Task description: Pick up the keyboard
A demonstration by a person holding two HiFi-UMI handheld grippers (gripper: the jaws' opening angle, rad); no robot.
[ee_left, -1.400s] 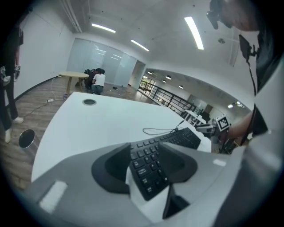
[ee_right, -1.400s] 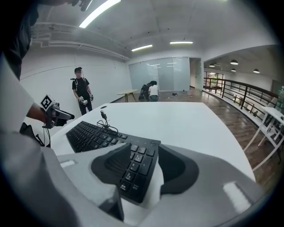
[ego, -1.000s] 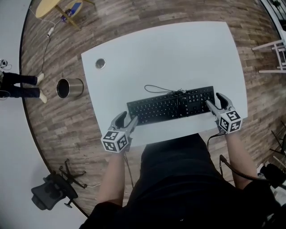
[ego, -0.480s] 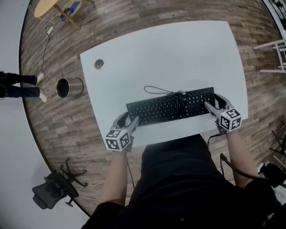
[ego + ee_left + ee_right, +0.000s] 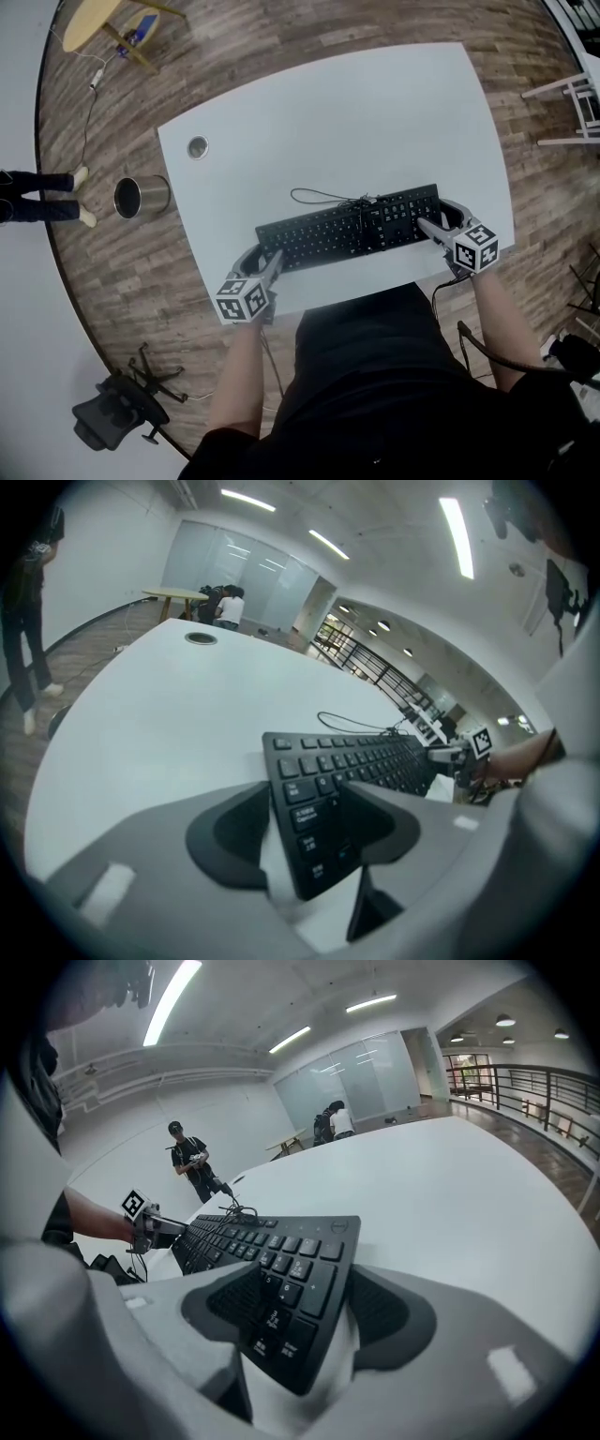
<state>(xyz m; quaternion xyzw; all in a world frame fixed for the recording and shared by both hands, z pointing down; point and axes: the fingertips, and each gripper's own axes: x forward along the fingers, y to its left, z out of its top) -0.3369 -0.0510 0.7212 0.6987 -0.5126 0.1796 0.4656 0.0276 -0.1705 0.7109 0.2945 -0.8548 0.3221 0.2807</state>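
Now, at nine o'clock in the head view we see a person's legs [image 5: 42,183] on the wooden floor [image 5: 281,28]. Just right of them is a round metal bin [image 5: 142,195], near the white table [image 5: 375,103] but apart from it. Down at seven o'clock there is a dark office chair [image 5: 112,412]. A round cable hole [image 5: 197,147] is set in the table top toward its ten o'clock corner.

Next comes the left gripper [image 5: 305,794], at the nine o'clock end of the black keyboard [image 5: 347,230]. Its jaws have just been closing a little but stand apart. One pad is outside the keyboard's end with a strip of table showing between them, and the other is over the outermost keys.

We find the keyboard lying on the table near its six o'clock edge, just in front of us. Its cable [image 5: 319,197] loops at twelve o'clock behind the keys, apart from both grippers.

At the three o'clock end, the right gripper [image 5: 305,1279] has been opening its jaws. They stand wide apart with the number-pad end between them. Off the table at two o'clock we see a white chair [image 5: 572,89].
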